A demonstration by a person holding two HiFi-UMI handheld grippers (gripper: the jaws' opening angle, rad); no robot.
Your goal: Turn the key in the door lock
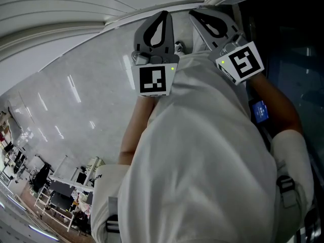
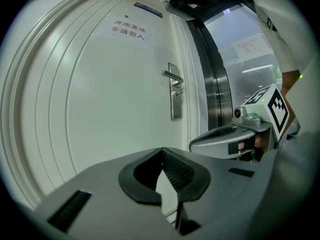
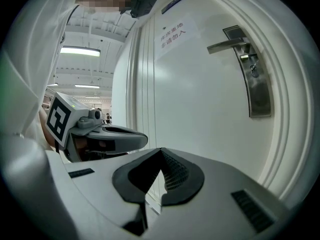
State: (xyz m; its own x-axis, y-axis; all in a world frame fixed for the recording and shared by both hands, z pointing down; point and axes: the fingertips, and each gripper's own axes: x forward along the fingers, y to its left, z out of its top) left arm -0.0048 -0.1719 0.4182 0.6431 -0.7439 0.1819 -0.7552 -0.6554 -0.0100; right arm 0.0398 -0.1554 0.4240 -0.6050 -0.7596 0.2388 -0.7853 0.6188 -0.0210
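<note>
Right gripper view: R tongs, L tongs closed, empty; lock plate vert.

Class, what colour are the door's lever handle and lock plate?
Lever handle and lock plate are silvery metal; clearest in the right gripper view.

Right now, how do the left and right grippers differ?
Left gripper points straight up the head view, marker cube square-on; right gripper angles toward it, cube rotated. The door handle looks larger in the right gripper view than in the left gripper view, so right seems nearer. Shared: both shut, empty.
</note>
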